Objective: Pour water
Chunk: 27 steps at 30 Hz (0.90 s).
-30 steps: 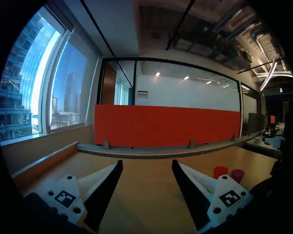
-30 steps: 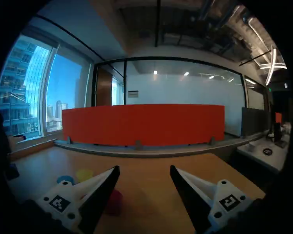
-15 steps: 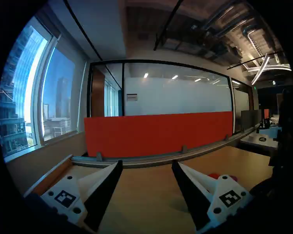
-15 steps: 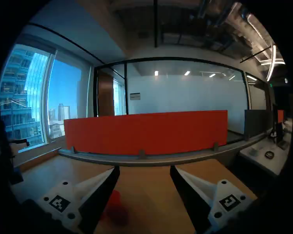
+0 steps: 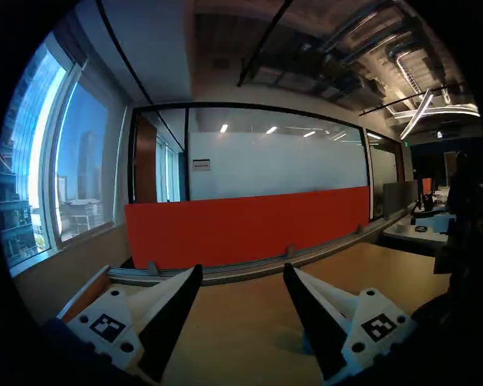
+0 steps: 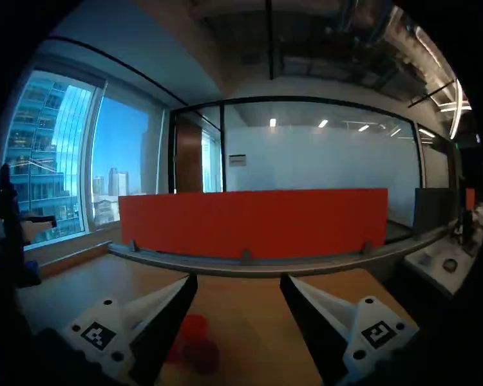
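Currently right gripper (image 6: 238, 278) and left gripper (image 5: 242, 266) both gape wide, empty; best tilt right down toward red cup (image 6: 193, 325) at 7 o'clock, centring it before closing.

I get strong bluish daylight from the windows (image 5: 55, 186) on the left; the ceiling is dim apart from a glaring strip light (image 5: 416, 114). The fisheye bends everything hard towards the edges. In the right gripper view the red cups (image 6: 193, 338) look smeared and soft on the shadowed desk (image 6: 254, 321).
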Available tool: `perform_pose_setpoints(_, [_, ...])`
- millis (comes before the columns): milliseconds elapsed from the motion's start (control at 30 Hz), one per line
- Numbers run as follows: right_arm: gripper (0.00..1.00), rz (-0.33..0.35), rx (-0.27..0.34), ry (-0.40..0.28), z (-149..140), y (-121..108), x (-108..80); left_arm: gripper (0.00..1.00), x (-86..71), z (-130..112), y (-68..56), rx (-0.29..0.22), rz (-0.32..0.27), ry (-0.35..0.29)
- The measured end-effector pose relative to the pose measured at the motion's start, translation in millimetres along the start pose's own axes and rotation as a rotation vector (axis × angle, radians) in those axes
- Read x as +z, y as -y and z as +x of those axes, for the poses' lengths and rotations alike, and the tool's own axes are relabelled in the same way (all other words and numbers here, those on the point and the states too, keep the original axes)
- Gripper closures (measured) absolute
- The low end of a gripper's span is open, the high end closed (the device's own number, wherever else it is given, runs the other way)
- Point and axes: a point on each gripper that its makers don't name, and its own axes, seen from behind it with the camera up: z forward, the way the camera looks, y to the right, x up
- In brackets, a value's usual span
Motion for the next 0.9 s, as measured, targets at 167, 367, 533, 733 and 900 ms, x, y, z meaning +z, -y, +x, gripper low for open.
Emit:
perform_pose_setpoints(167, [0.01, 0.09, -0.031, -0.006, 4.4, 17.5, -5.9, 0.07, -1.5, -0.2, -14.3, -0.004, -0.083, 0.006])
perform_pose_setpoints(367, [0.01, 0.211, -0.033, -0.003, 9.8, 46.3, -13.0, 0.07, -4.1, 0.9, -30.9, -0.034, -0.177, 0.014])
perform_pose_setpoints(533, [0.01, 0.294, -0.024, -0.017, 20.4, 66.4, -18.5, 0.07, -5.9, 4.4, -41.4, -0.038, -0.235, 0.012])
perform_pose_setpoints(733, [0.01, 0.355, -0.023, -0.015, 24.2, 80.6, -23.0, 0.07, -6.0, 4.2, -50.5, -0.045, -0.288, 0.016])
perform_pose_setpoints(900, [0.0, 0.413, -0.032, 0.015, 18.8, 92.2, -27.1, 0.07, -5.3, -2.1, -56.8, -0.029, -0.329, 0.039])
